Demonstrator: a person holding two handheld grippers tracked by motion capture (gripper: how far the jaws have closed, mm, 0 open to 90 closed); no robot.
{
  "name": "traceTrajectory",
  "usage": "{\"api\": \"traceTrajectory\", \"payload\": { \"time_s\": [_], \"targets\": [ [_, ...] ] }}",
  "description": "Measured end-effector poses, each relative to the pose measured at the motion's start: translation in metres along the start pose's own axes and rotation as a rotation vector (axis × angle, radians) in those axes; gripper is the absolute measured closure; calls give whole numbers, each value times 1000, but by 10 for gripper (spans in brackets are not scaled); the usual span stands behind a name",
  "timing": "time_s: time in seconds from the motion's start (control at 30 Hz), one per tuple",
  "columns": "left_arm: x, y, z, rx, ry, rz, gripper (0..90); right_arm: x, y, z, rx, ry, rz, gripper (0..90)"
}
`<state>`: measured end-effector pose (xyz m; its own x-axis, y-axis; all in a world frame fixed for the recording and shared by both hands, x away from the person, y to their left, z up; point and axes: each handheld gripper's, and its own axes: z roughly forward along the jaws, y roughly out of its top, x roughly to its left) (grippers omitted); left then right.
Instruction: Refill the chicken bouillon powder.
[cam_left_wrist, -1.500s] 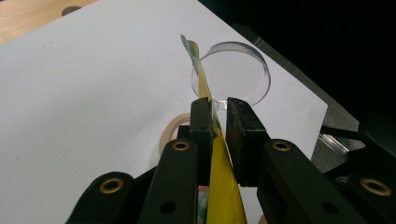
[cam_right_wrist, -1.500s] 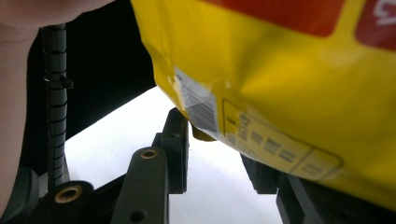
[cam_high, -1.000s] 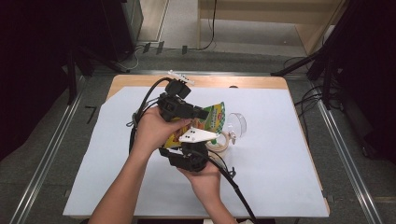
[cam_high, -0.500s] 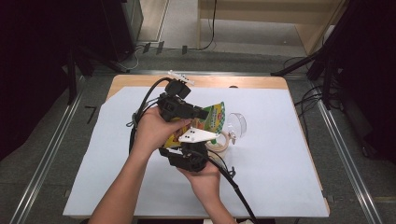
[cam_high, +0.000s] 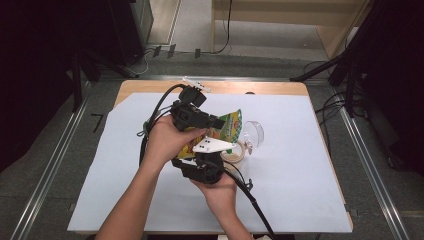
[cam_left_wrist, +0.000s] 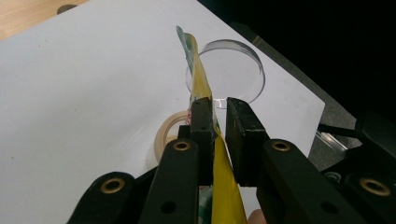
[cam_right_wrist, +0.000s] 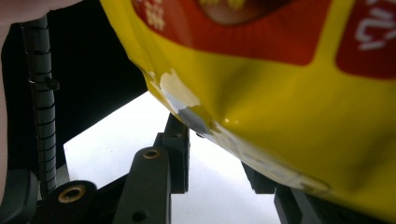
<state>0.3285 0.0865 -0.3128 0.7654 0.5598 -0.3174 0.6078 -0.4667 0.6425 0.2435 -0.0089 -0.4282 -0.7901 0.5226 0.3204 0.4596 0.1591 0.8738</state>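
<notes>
Left gripper (cam_high: 212, 121): held above mid-table, forearm entering from 7 o'clock, jaws aimed toward 3 o'clock. In the left gripper view the jaws stand narrowly parted with the yellow snack pouch (cam_left_wrist: 205, 93) edge-on between them, lying against one jaw; a slim gap shows at the other.

Right gripper (cam_high: 212, 155): held below the left one, hand (cam_high: 218, 191) cupping it from 6 o'clock. Its jaws stand apart; the pouch's lower edge hangs over them, grip cannot be told.

Pouch: aloft over the white sheet (cam_high: 300, 165).

Tape roll (cam_high: 235, 152): on the sheet at the pouch's 5 o'clock.

Clear round dish (cam_high: 252, 132): just beside, at 3 o'clock.
</notes>
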Motion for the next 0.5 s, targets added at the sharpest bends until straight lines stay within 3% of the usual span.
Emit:
{"api": "traceTrajectory", "payload": {
  "time_s": [0.5],
  "targets": [
    [5, -1, -1, 2, -35, -52, 829, 1, 0, 0, 3, -3, -6, 673]
  ]
}}
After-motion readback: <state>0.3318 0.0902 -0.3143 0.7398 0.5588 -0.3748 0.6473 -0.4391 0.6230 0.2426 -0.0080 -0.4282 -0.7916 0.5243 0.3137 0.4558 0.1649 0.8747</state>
